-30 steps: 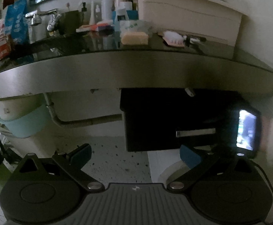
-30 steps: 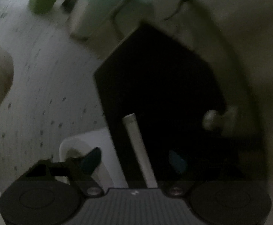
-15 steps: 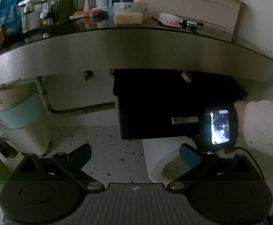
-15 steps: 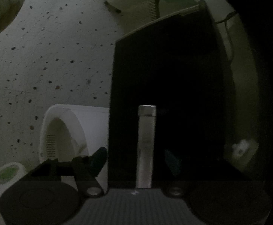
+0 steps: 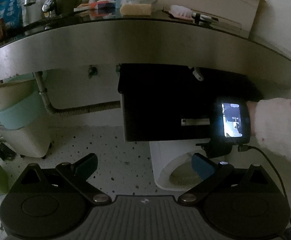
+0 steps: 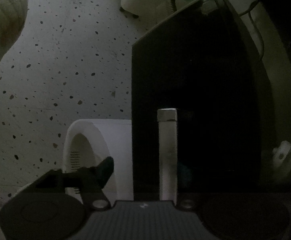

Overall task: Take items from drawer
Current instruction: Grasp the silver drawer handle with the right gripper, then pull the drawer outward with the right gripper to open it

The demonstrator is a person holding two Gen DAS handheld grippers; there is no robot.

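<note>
A black drawer unit point(image 5: 165, 104) hangs under the grey counter, with a silver bar handle point(image 5: 195, 121). My left gripper point(image 5: 143, 165) is open and empty, held back from the drawer above the speckled floor. My right gripper point(image 6: 147, 170) is open, rolled on its side, right at the drawer front; the silver handle point(image 6: 167, 152) runs between its two fingers. In the left wrist view the right gripper's lit screen point(image 5: 231, 120) sits at the handle's right end, held by a white-sleeved arm point(image 5: 275, 128). The drawer looks closed; its contents are hidden.
A white bin point(image 5: 173, 170) stands on the floor below the drawer. A corrugated pipe point(image 5: 81, 110) and stacked basins point(image 5: 11, 112) are left of the drawer. The counter point(image 5: 125, 40) carries a tap, bottles, soap and a beige box.
My right gripper has moved in to the drawer front and straddles the handle. My left gripper has dropped slightly and drawn closer, so the counter sits higher in view.
</note>
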